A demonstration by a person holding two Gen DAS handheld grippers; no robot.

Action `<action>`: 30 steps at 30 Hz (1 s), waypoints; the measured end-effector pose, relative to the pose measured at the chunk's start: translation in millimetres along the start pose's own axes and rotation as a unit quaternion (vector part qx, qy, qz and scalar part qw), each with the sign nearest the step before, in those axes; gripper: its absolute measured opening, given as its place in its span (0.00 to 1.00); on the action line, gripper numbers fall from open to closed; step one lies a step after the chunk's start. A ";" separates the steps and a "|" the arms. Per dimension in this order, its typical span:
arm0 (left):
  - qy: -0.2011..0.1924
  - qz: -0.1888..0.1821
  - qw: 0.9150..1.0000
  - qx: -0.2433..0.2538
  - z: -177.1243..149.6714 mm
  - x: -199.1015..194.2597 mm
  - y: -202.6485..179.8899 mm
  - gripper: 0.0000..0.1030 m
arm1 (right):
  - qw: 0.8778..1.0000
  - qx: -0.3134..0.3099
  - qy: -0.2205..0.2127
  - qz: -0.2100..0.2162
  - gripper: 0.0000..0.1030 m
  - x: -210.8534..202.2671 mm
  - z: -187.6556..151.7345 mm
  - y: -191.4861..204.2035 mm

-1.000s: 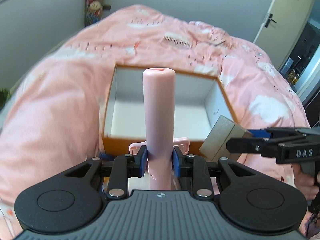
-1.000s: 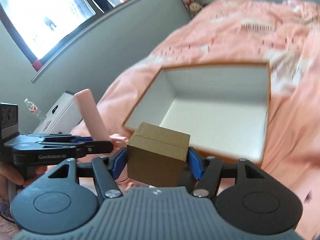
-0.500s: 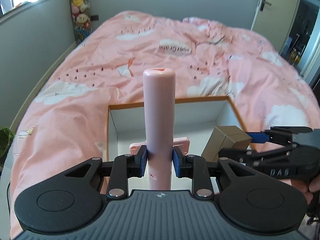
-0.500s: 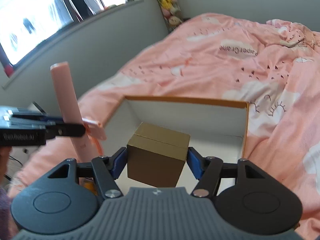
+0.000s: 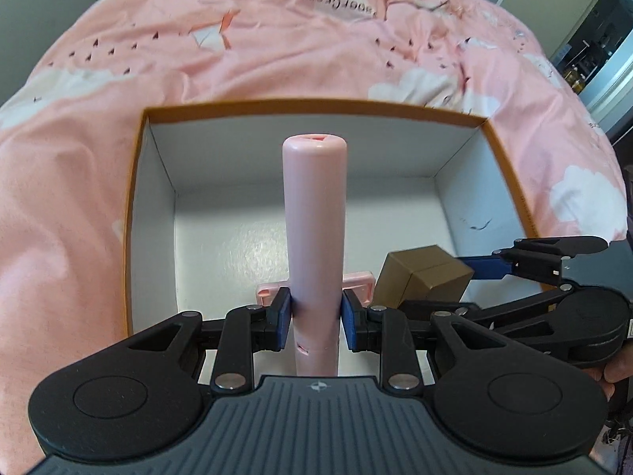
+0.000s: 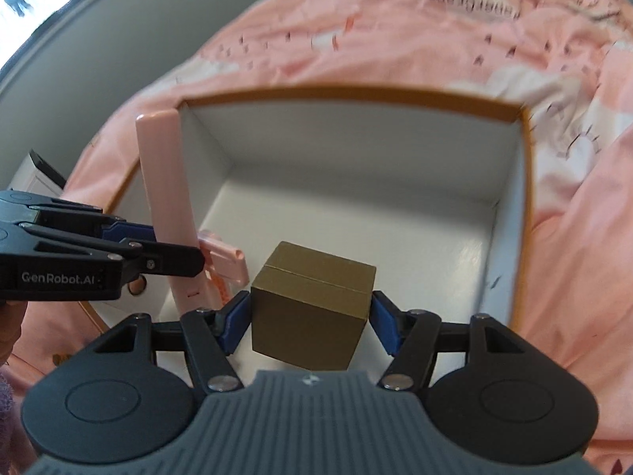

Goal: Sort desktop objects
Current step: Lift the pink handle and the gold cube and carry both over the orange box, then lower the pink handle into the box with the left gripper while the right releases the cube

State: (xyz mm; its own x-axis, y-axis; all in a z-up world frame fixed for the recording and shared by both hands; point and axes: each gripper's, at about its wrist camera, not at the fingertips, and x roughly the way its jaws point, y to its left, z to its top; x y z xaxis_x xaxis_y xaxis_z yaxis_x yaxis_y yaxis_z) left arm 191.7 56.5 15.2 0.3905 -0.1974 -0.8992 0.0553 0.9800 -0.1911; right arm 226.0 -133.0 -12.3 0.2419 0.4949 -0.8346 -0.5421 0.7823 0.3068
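Observation:
My left gripper (image 5: 315, 318) is shut on a long pink handle-shaped object (image 5: 315, 213) with a flat cross-piece low on it; it stands upright over the near part of an open white box with an orange rim (image 5: 316, 105). My right gripper (image 6: 310, 318) is shut on a small gold-brown box (image 6: 310, 303), held above the white box's floor (image 6: 356, 213) near its front. In the right wrist view the left gripper (image 6: 199, 263) and the pink object (image 6: 166, 198) sit at the left, by the box's left wall. The gold-brown box (image 5: 421, 275) shows at right in the left wrist view.
The white box lies on a bed with a pink cloud-print duvet (image 5: 277, 39). Its inside holds nothing else. A grey wall and window (image 6: 59, 8) are at far left, a doorway (image 5: 585, 39) at far right. A hand (image 5: 611, 372) grips the right tool.
Both grippers have come down and forward over the white box, which now fills the views. The pink object and the gold-brown box stay gripped as before.

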 end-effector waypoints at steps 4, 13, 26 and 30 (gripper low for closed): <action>0.006 -0.008 1.000 0.002 -1.4 1.2 6.7 0.29 | 0.999 0.003 0.038 -0.008 0.65 20.0 3.8 0.1; 0.012 -0.040 0.999 -0.009 -6.9 5.8 27.8 0.29 | 0.998 -0.003 0.066 -0.008 0.65 36.6 7.8 0.3; -0.005 -0.091 0.996 -0.008 -13.8 -3.4 46.3 0.29 | 0.987 -0.142 0.002 0.077 0.42 3.8 3.6 36.8; -0.007 -0.111 0.994 0.003 -16.3 -6.9 48.6 0.29 | 0.984 -0.154 -0.006 0.095 0.28 10.5 5.5 41.9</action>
State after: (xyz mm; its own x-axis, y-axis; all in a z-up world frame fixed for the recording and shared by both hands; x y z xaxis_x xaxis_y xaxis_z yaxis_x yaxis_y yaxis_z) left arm 176.6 105.0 5.7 0.3806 -0.4089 -0.8294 0.1474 0.9123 -0.3821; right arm 210.2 -93.0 -5.6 0.1217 0.6263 -0.7700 -0.7957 0.5253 0.3015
